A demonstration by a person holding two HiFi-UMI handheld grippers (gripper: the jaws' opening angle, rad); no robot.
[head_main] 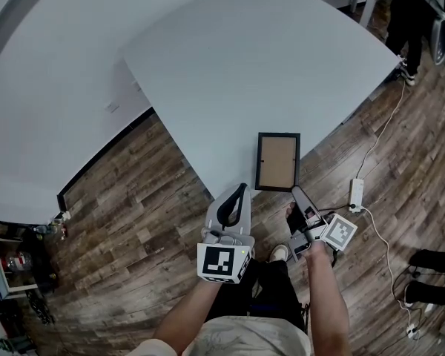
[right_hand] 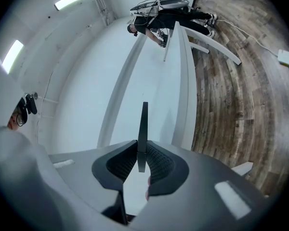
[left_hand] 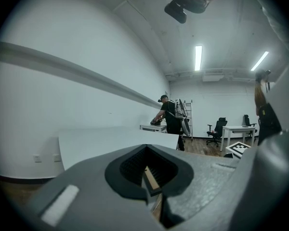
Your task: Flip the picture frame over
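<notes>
Right gripper view: the right gripper [right_hand: 141,163] has its jaws closed on the thin dark edge of the picture frame [right_hand: 143,124].
Head view places that grip at the frame's near right corner. The frame lies flat with its brown backing up, at the near edge of the white table [head_main: 267,73] above the wood floor [head_main: 156,195]. The left gripper [head_main: 242,189] hangs just left of the frame with its jaws drawn together on nothing; only a tan sliver shows through the slit between them.
</notes>
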